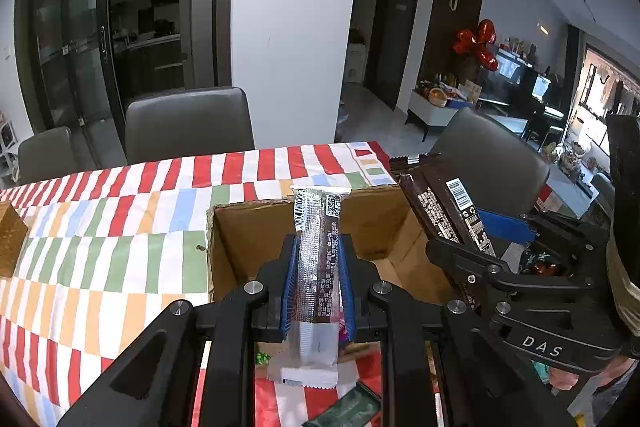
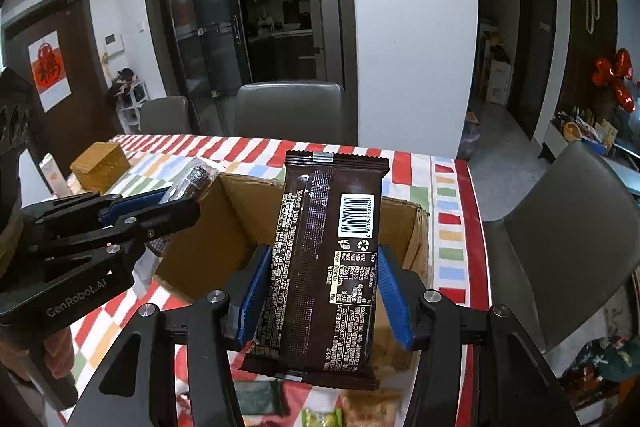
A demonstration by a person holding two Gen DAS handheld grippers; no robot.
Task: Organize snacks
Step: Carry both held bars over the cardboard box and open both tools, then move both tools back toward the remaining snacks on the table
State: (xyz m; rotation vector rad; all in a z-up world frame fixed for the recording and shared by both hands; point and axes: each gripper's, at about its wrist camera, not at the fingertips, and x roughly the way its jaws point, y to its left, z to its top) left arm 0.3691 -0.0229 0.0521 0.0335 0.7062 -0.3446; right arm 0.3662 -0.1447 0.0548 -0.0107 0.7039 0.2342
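My left gripper [image 1: 316,291] is shut on a narrow silver and brown snack bar [image 1: 316,259], held upright over the near edge of an open cardboard box [image 1: 240,247]. My right gripper [image 2: 324,299] is shut on a wide dark brown snack packet [image 2: 324,267] with a white barcode, held over the same box [image 2: 208,251]. In the left wrist view the right gripper and its packet [image 1: 448,211] are at the box's right side. In the right wrist view the left gripper [image 2: 132,215] and its bar [image 2: 192,183] are at the box's left side.
The box stands on a table with a red, green, blue and orange checked cloth [image 1: 100,227]. A small brown block [image 2: 100,163] sits at the table's left. Loose snack packets [image 2: 320,415] lie at the near edge. Grey chairs [image 1: 188,123] stand behind and right of the table.
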